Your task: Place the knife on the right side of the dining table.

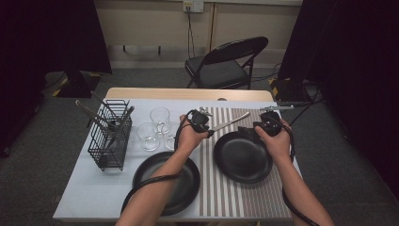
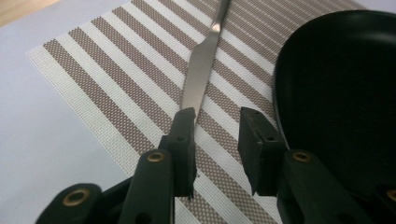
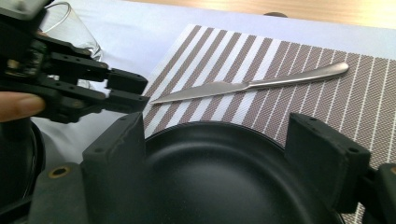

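Knife placement is the step in hand, by the look of it. Your striped placemat (image 1: 226, 188) carries the right-hand black plate (image 1: 242, 157), and the butter knife (image 1: 229, 123) lies flat on the mat at the plate's twelve o'clock, blade tip toward ten. Your left gripper (image 2: 217, 122) stands partly open beside the blade (image 2: 198, 70), nothing between its jaws; the knife looks released. Your right gripper (image 3: 233, 140) hangs wide over the plate's far rim, at twelve o'clock, holding nothing. Next, you likely draw the left hand clear and fetch another piece from the wire caddy (image 1: 110, 136).
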A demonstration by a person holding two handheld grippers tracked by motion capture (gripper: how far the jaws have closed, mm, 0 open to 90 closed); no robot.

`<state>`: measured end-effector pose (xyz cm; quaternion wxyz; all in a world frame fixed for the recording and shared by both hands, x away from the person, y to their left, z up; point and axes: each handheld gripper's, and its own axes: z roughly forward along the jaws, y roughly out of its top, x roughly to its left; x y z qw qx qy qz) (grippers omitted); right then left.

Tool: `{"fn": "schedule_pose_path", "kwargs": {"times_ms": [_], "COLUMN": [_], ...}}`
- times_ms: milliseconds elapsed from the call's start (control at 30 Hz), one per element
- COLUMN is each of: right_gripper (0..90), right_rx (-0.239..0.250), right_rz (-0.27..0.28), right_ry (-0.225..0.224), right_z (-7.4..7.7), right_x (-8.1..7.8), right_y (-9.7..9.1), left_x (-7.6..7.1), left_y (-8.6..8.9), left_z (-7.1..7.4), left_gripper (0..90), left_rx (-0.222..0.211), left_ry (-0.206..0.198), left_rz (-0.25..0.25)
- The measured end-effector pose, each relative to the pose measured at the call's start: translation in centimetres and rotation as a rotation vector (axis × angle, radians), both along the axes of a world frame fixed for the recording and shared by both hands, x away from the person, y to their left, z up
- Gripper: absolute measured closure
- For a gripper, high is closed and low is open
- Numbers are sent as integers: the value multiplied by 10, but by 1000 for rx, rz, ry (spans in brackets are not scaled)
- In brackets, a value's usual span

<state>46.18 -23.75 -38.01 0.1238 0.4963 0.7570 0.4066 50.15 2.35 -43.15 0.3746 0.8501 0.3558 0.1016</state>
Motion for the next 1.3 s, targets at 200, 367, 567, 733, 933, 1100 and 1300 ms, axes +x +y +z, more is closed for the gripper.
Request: {"fn": "schedule_pose_path", "kwargs": {"times_ms": [200, 367, 567, 733, 933, 1100, 1300], "right_gripper": [202, 204, 206, 219, 220, 234, 250], "right_rx": [-13, -23, -41, -51, -65, -77, -88], "right_rz": [-7, -6, -8, -15, -12, -13, 6], "right_ry": [6, 8, 8, 8, 13, 18, 18], "right_z": [-3, -4, -5, -8, -10, -12, -18], "right_x": [2, 4, 6, 8, 12, 14, 18], "right_y": [4, 8, 11, 12, 14, 15, 18], "left_x": [-12, -19, -32, -39, -46, -53, -61], "left_y": [8, 11, 13, 16, 20, 24, 32], "left_z": [8, 11, 16, 21, 23, 25, 29], "left_gripper": [627, 595, 527, 478, 399, 349, 286], "left_rx": [-22, -40, -56, -52, -56, -61, -84], "left_ry": [13, 29, 29, 31, 43, 46, 54], "left_rz": [-29, -46, -79, -98, -103, -113, -124]}}
